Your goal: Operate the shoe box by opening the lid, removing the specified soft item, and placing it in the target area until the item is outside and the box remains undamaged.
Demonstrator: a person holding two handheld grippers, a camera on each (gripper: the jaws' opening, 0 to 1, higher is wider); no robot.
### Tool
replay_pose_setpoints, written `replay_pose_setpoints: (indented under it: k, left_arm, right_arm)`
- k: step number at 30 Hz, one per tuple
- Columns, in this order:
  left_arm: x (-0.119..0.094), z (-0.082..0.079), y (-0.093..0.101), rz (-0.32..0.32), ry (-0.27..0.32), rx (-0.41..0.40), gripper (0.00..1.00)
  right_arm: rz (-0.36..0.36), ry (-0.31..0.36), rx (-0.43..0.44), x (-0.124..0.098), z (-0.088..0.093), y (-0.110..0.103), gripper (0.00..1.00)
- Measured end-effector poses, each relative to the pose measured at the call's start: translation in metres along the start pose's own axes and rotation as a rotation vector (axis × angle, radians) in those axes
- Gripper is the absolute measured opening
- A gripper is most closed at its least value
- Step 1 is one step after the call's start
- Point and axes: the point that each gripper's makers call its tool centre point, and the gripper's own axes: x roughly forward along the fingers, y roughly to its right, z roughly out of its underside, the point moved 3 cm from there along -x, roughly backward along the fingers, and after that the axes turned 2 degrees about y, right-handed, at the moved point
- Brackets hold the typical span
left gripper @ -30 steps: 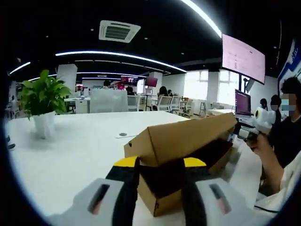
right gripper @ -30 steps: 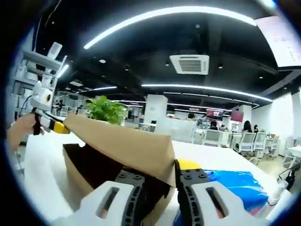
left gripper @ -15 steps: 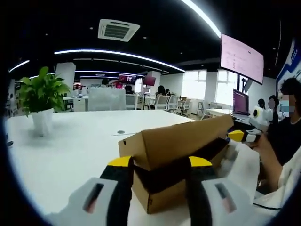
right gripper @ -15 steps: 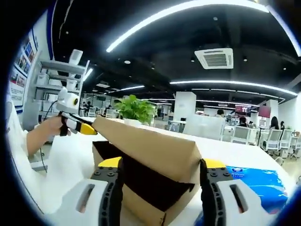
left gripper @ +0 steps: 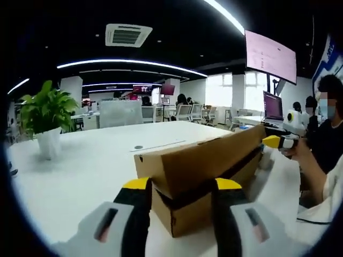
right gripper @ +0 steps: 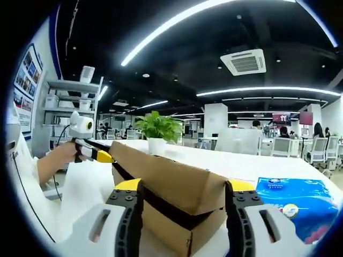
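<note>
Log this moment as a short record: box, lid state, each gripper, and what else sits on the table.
box: brown cardboard shoe box on the white table
lid state: nearly shut, a narrow dark gap under the lid
left gripper: jaws open, either side of one end of the box
right gripper: jaws open, either side of the other end
soft item: cannot tell, box interior dark
also on table: potted plant; blue packet beside the box
</note>
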Motion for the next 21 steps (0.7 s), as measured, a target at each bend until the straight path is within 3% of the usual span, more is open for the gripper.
replay_pose_setpoints:
  k: [4,8,10,12,13,15,18,21]
  left_arm:
    - [0.0,0.001,0.001,-0.001,0.014,0.01,0.47]
    - [-0.005,0.002,0.0,0.018,0.036,-0.039,0.48]
    - [-0.007,0.004,0.004,0.063,0.037,-0.088,0.52]
    - [-0.009,0.003,0.005,0.099,0.048,-0.219,0.56]
    - [-0.009,0.003,0.002,0.103,0.064,-0.231,0.56]
    - [-0.011,0.003,-0.003,0.064,0.076,-0.184,0.5]
    - [-0.012,0.003,-0.001,0.07,0.07,-0.194,0.52]
    - [-0.01,0.008,-0.002,0.046,0.047,-0.155,0.52]
  right_arm:
    - [0.006,-0.009,-0.001,0.0,0.002,-0.001,0.62]
    - [-0.015,0.009,0.032,-0.002,-0.001,-0.002,0.62]
    - [-0.021,0.0,0.054,-0.003,0.0,-0.002,0.61]
    - [-0.003,-0.039,0.043,-0.002,0.006,0.0,0.58]
    - [0.003,-0.046,0.03,-0.002,0.007,0.0,0.58]
    - [-0.002,0.019,0.06,0.0,0.0,-0.003,0.58]
    - [-0.002,0.011,0.062,0.001,0.003,-0.004,0.58]
    - [-0.004,0.003,0.042,0.002,0.006,-0.007,0.57]
